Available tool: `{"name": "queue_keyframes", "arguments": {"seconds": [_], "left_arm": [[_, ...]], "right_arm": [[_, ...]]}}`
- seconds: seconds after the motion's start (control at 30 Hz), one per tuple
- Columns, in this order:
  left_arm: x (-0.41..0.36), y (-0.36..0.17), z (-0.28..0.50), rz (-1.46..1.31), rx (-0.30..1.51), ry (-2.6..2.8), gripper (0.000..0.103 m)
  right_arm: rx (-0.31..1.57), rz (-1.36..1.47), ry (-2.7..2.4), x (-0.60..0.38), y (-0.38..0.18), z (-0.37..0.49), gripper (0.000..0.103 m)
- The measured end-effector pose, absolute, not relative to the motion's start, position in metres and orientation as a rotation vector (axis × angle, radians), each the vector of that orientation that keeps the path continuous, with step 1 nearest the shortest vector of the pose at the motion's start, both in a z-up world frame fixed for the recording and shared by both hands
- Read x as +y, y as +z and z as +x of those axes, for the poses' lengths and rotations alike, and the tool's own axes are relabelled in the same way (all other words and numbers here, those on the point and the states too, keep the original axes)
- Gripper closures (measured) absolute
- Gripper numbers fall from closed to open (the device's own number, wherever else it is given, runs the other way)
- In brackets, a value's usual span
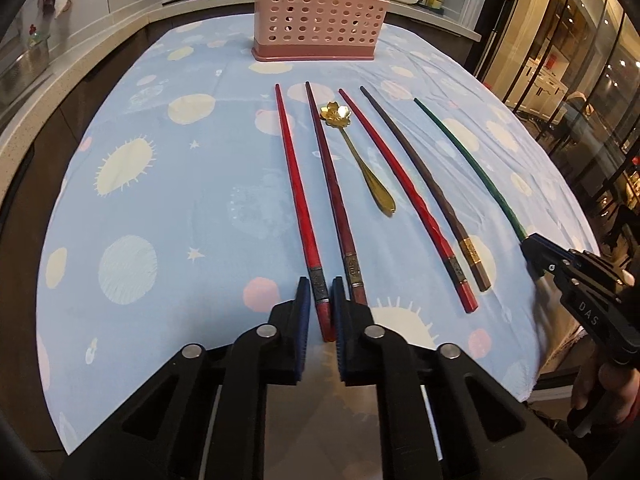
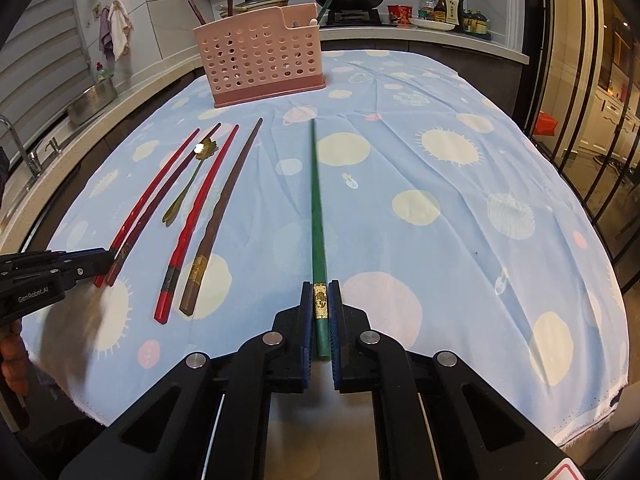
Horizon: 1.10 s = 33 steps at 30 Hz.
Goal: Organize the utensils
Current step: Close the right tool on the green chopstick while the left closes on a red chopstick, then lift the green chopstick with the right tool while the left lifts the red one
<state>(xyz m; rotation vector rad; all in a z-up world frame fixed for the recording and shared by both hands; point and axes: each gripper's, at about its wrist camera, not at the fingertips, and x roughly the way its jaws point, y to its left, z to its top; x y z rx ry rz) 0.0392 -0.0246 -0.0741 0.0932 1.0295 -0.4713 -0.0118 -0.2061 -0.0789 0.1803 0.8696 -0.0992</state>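
Left wrist view: the left claw (image 1: 320, 300) sits at the bottom centre of the frame, clenched on the thick end of the red chopstick (image 1: 298, 196), its blue pads (image 1: 306, 308) pressing on either side of the metal band. The chopstick runs up the frame toward the pink perforated utensil holder (image 1: 320, 12), which stands upright at the top centre on the blue dotted cloth (image 1: 160, 200) covering the tabletop. To the right of the held chopstick, in order, lie a dark red chopstick (image 1: 332, 200), a gold spoon (image 1: 360, 160) with a flower-shaped end, a second red chopstick (image 1: 404, 200), a brown chopstick (image 1: 424, 188) with a gold band, and a green chopstick (image 1: 468, 164). The right claw (image 1: 532, 252) shows at the right edge, at the near end of the green one.

Right wrist view: the right claw (image 2: 321, 304) at the bottom centre is clamped on the green chopstick (image 2: 316, 216) at its gold band, the stick pointing up the frame toward the holder (image 2: 262, 60) at upper centre-left. A few utensils already stand in the holder. The left claw (image 2: 104, 260) enters from the left edge, at the near ends of the two leftmost chopsticks.
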Motion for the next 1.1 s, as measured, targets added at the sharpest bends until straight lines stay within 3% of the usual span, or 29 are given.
{"name": "queue_keyframes", "arguments": {"seconds": [0.33, 0.7, 0.77, 0.93, 1.1], "left_arm": [[-0.018, -0.061, 0.033, 0.044, 1.024, -0.493, 0.095], [-0.005, 0.006, 0.037, 0.014, 0.844, -0.499, 0.096], [-0.005, 0.019, 0.040, 0.014, 0.807, -0.501, 0.102], [-0.009, 0.048, 0.052, 0.020, 0.719, -0.502, 0.102], [-0.008, 0.047, 0.061, 0.017, 0.725, -0.485, 0.101]], "right_arm": [[0.804, 0.181, -0.065, -0.198, -0.051, -0.019, 0.096], [0.642, 0.173, -0.037, -0.203, 0.013, -0.014, 0.096], [0.610, 0.171, -0.034, -0.205, 0.026, -0.010, 0.096], [0.530, 0.165, -0.030, -0.209, 0.055, 0.001, 0.096], [0.514, 0.159, -0.031, -0.208, 0.059, 0.008, 0.096]]}}
